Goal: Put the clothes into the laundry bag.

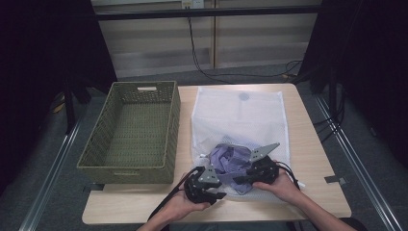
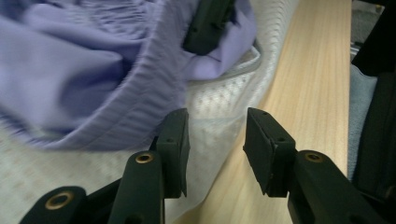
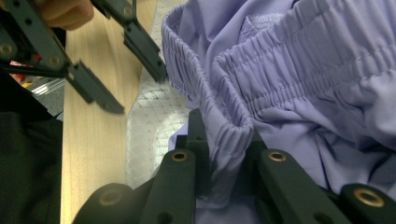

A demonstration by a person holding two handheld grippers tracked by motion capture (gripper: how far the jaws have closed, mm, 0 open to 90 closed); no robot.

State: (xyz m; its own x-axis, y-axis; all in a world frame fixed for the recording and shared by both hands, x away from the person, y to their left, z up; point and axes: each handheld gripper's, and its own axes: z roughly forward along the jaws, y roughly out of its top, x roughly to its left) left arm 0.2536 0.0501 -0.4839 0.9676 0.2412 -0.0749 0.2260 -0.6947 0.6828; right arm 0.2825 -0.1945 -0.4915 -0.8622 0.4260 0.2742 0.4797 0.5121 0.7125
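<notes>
Two things take up most of the wooden table (image 1: 308,159): a woven green basket (image 1: 132,134) on its left half and a white mesh laundry bag (image 1: 240,113) lying flat beside it, just apart from the basket's right wall; bare wood runs along the table's right edge and in a narrow strip at the near edge, where both hands work. A lilac garment (image 1: 231,159) with an elastic waistband lies bunched at the bag's near, open end, partly on the mesh. The right gripper (image 3: 224,154) has its jaws pinched on a fold of that waistband, cloth pressed between the pads; the right hand (image 1: 281,185) holds it low over the bag's near right corner, forearm coming in from the lower right. The left gripper (image 2: 217,140) has its jaws spread with nothing between them; they hang just over the bag's near hem, the garment's edge just beside the inner jaw, apart from it; the left hand (image 1: 185,202) sits at the table's near edge, gripper angled toward the other one.
</notes>
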